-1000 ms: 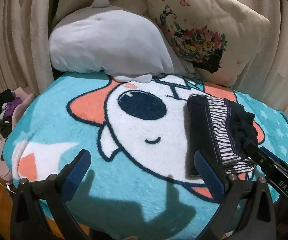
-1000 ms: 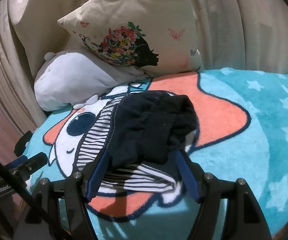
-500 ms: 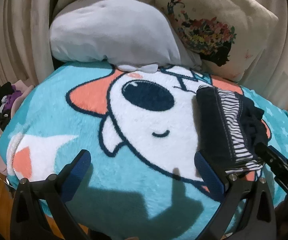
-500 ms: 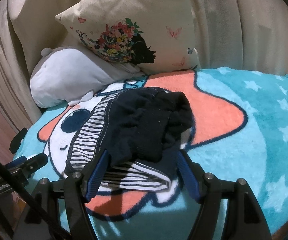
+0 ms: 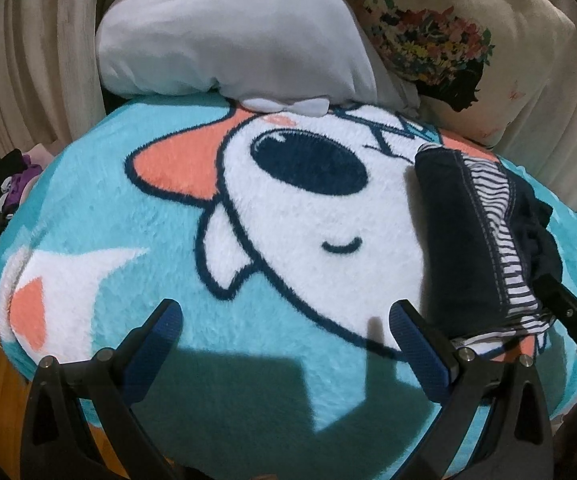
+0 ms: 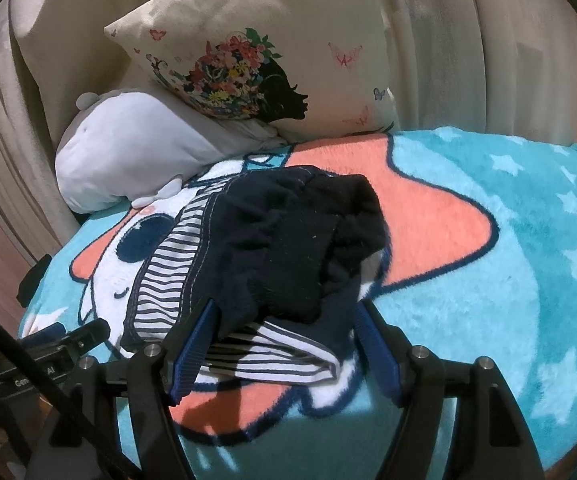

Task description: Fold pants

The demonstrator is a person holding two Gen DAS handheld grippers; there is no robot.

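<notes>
Cream curtains point(image 6: 488, 48) are seen behind a soft surface covered by a turquoise blanket point(image 5: 100, 216) printed with a white cartoon face, orange patches and white stars. At the back, a grey plush pillow point(image 5: 228, 40) is propped against the curtains, and a cream cushion point(image 6: 256, 40) printed with a flower-haired silhouette is leaned on it. The pants point(image 6: 288, 248), dark navy with a striped lining turned out, are laid in a folded bundle on the blanket, on the right side of the cartoon face. The left gripper point(image 5: 284, 332) is held with its blue-padded fingers spread wide over bare blanket, just left of the pants, with nothing between them. The right gripper point(image 6: 288, 340) is held at the near edge of the bundle, its fingers apart on either side of the dark fabric, not pinched together. A heap of dark clothes point(image 5: 4, 192) is seen off the far left edge
</notes>
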